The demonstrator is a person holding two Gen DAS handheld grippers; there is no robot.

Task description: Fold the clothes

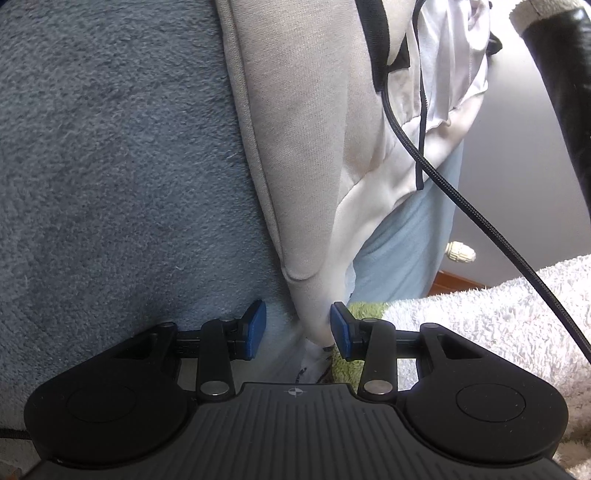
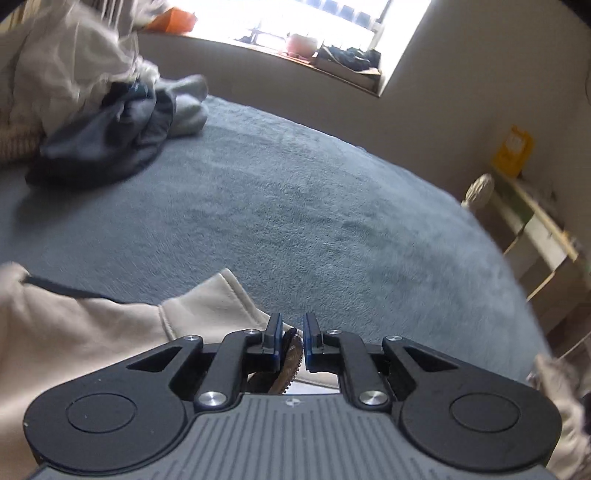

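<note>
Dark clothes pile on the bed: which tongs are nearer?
Right, as far as the views show. The dark clothes pile lies across the blanket from the right tongs; the left tongs view shows no pile.

Home bedroom. Bed (image 2: 295,206) covered in fuzzy grey-blue blanket fills both views. Heap of loose clothes (image 2: 103,122) dumped at far side of bed, pale and dark pieces mixed. Beige hooded top (image 1: 306,147) spread on blanket. Fluffy white towel (image 1: 498,332) near bed edge. Bright window (image 2: 332,22) with cluttered sill (image 2: 332,62) behind bed. Low shelf (image 2: 535,236) against plain wall, yellow packet (image 2: 513,151) standing on it.
</note>
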